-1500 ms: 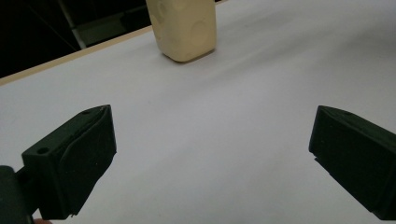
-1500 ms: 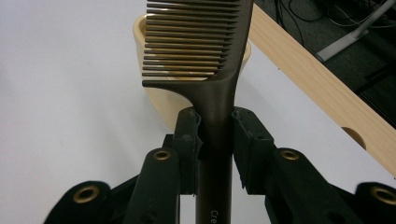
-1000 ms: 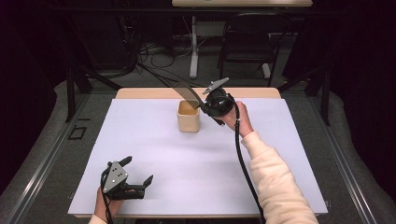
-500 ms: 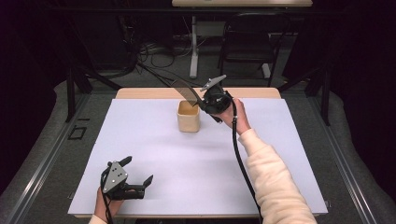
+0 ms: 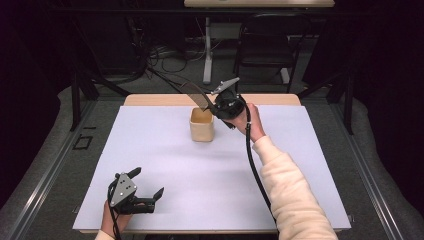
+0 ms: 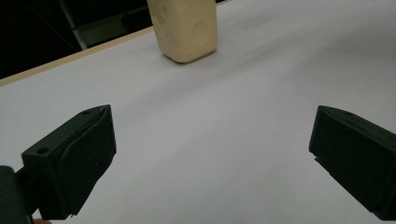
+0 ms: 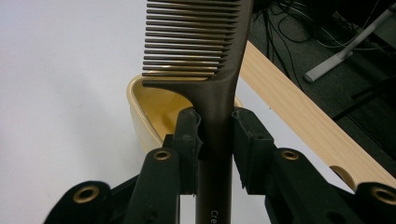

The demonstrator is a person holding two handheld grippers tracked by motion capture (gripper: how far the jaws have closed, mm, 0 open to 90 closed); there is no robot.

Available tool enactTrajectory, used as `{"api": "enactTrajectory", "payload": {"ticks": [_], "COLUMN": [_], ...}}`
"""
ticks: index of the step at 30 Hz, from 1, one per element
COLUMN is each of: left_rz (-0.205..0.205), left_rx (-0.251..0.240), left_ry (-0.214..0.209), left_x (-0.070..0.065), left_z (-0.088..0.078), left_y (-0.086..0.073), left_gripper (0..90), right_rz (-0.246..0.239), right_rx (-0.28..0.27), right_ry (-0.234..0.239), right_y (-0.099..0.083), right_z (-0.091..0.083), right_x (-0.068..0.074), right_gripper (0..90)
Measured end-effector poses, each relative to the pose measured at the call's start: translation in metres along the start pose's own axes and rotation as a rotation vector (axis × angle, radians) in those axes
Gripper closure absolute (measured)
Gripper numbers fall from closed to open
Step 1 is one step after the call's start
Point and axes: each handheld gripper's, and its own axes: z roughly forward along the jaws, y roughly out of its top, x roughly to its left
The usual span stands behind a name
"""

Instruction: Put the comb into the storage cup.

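Observation:
A cream-coloured cup (image 5: 202,125) stands at the back middle of the white table (image 5: 150,150). My right gripper (image 5: 212,106) hovers just above and to the right of the cup, shut on a dark brown comb (image 5: 192,91) that slants up and to the left over it. In the right gripper view the comb's handle (image 7: 217,116) sits clamped between the two pads, teeth pointing left, with the cup (image 7: 154,109) right below. My left gripper (image 5: 150,192) rests low at the table's front left, open, with nothing between its jaws. The cup (image 6: 184,28) stands far ahead of it.
A wooden strip (image 5: 150,100) edges the table's far side. Behind it are a black chair (image 5: 267,45), a table leg (image 5: 207,50) and floor cables (image 5: 150,55). Dark frame posts (image 5: 75,85) stand left and right of the table.
The right gripper with the comb has shifted slightly up and back over the cup. The left gripper has stayed put.

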Motion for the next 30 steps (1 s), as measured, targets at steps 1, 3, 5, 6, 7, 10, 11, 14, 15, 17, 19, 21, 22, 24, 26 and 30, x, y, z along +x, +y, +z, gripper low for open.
{"api": "enactTrajectory", "payload": {"ticks": [1,3,5,6,7,10,11,14,15,17,19,21,22,24,26,30], "left_rz": [0.000,0.000,0.001,0.001,0.000,0.002,0.000,0.001,0.001,-0.001,-0.001,-0.001,-0.001,0.000,-0.002,0.000], "left_rx": [0.000,0.000,0.001,0.001,0.001,0.001,0.001,0.000,-0.001,-0.001,-0.001,-0.001,0.000,0.000,0.001,0.000], "left_ry": [0.001,0.001,0.002,0.001,0.002,0.002,0.001,0.000,0.000,0.000,-0.002,-0.001,0.001,0.000,-0.001,0.000], "left_x": [0.0001,0.0000,-0.0001,-0.0001,-0.0003,-0.0002,-0.0002,0.0001,0.0000,-0.0001,-0.0001,-0.0001,-0.0002,0.0001,0.0001,0.0002], "left_z": [0.0000,0.0000,-0.0002,-0.0002,-0.0001,0.0000,0.0000,0.0001,0.0000,0.0002,0.0002,0.0002,0.0001,0.0000,0.0003,-0.0001], "left_y": [0.0000,0.0000,0.0001,0.0001,0.0000,0.0001,0.0001,0.0000,0.0001,0.0000,0.0000,0.0000,0.0001,0.0001,0.0000,0.0000], "left_gripper": [0.6,0.6,0.6,0.6,0.6,0.6,0.6,0.6,0.6,0.6,0.6,0.6,0.6,0.6,0.6,0.6], "right_rz": [0.004,0.005,0.006,0.004,0.008,0.012,0.012,0.019,0.019,0.023,0.023,0.030,0.029,0.028,0.032,0.032], "right_rx": [-0.004,-0.004,-0.009,-0.008,-0.011,-0.020,-0.019,-0.028,-0.028,-0.032,-0.036,-0.042,-0.054,-0.054,-0.063,-0.079], "right_ry": [-0.001,-0.003,-0.001,-0.002,-0.002,-0.002,-0.001,-0.002,-0.002,-0.003,-0.002,-0.001,-0.004,-0.002,-0.002,-0.002], "right_y": [0.0003,0.0009,0.0009,0.0009,0.0009,0.0011,0.0013,0.0017,0.0017,0.0019,0.0023,0.0033,0.0041,0.0047,0.0057,0.0081], "right_z": [0.0008,0.0029,0.0038,0.0044,0.0058,0.0071,0.0074,0.0085,0.0085,0.0096,0.0099,0.0100,0.0102,0.0101,0.0096,0.0088], "right_x": [0.0003,0.0001,-0.0001,-0.0005,-0.0006,-0.0006,-0.0007,-0.0004,-0.0004,-0.0004,-0.0006,-0.0005,-0.0001,0.0000,-0.0001,0.0006], "right_gripper": [72.3,72.3,72.3,72.3,72.3,72.3,72.3,72.3,72.3,72.2,72.3,72.3,72.3,72.3,72.3,72.3]}}
